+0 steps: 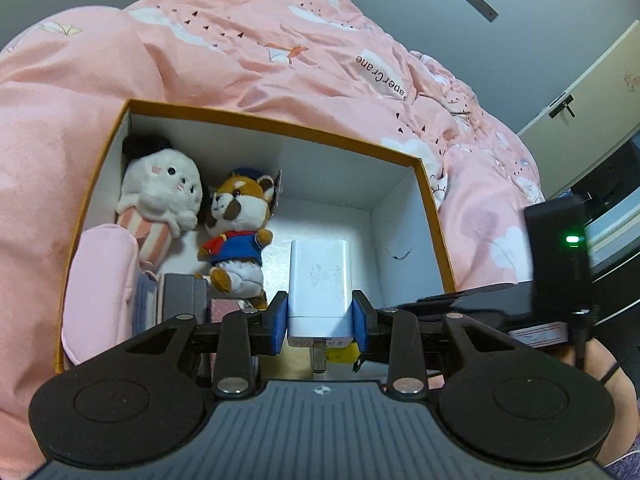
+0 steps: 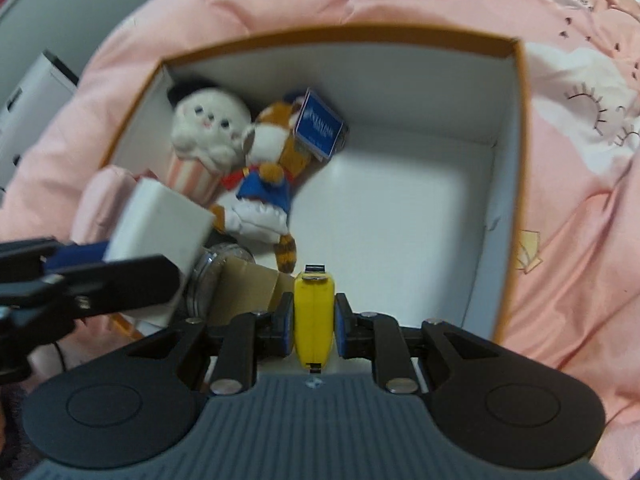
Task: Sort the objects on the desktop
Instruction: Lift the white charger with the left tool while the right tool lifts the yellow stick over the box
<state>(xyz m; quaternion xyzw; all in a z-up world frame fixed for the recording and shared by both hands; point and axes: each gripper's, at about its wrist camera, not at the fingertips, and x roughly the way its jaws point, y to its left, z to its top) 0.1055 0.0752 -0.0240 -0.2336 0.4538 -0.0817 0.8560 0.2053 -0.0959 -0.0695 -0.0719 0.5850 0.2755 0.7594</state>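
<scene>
Box on pink quilt

Yellow drive in right claw

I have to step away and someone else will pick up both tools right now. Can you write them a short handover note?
Left tool: shut on the white charger, held above the box.
Right tool: shut on the small yellow device, also over the box.
Already in the box, at its left side: white plush, fox plush, pink pouch, blue carton, a few smaller items.
The box's right half is bare floor.
Left to do: probably set down the charger and yellow device there, then release.
</scene>
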